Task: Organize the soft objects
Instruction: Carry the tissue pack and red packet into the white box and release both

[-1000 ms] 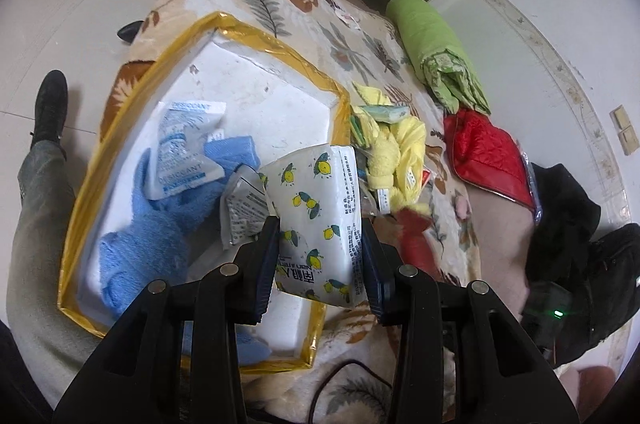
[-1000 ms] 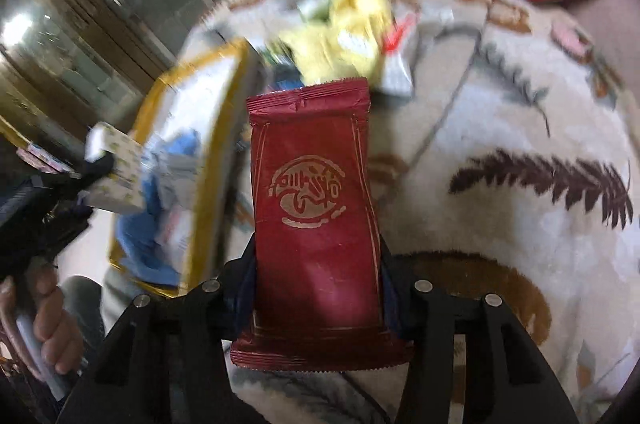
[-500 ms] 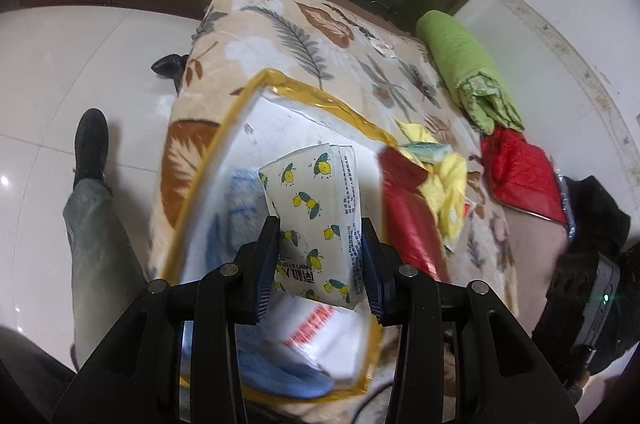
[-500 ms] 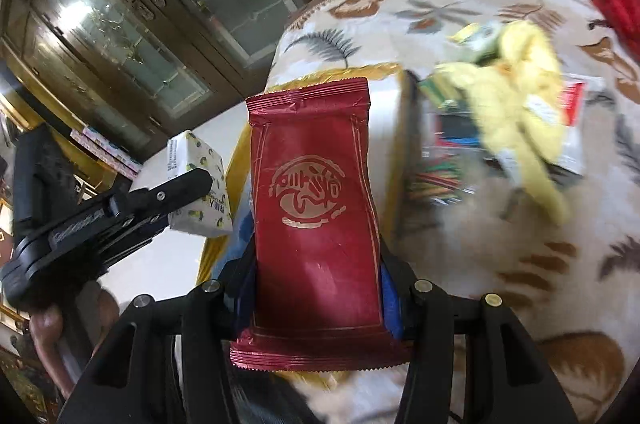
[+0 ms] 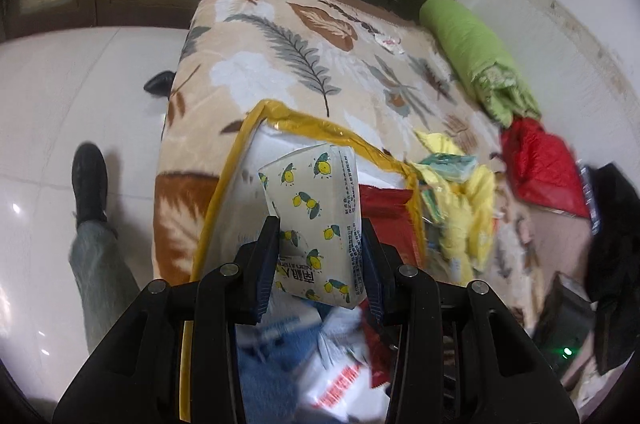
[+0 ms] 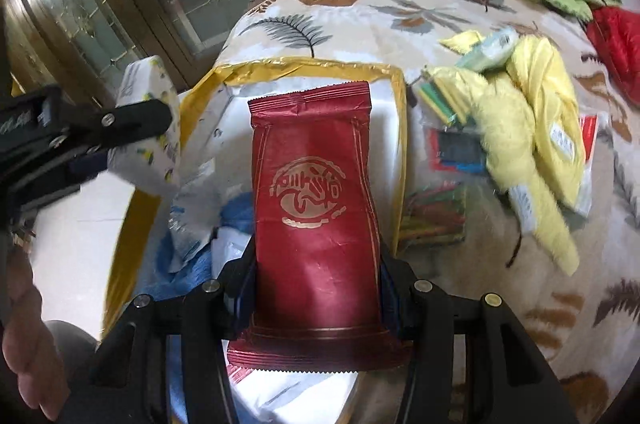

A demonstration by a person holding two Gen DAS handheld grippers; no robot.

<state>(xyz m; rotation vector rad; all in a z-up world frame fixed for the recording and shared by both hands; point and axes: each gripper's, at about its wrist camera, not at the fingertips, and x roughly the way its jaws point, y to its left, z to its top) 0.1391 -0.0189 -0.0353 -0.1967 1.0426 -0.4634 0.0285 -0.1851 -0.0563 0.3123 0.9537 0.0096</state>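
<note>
Delivery step: the left gripper (image 5: 320, 256) clamps a lemon-print tissue pack (image 5: 316, 220) and the right gripper (image 6: 316, 280) clamps a red pouch (image 6: 316, 208), both above the gold-rimmed white box (image 6: 288, 68). The next move calls for lowering and releasing each inside it.

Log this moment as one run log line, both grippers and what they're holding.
left gripper: shut on lemon-print pack | right gripper: shut on red packet | both over gold-rimmed box

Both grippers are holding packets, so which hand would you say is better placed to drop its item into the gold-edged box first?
Probably the right: its red packet hangs over the box interior, whereas the lemon-print pack sits over its left rim.
</note>
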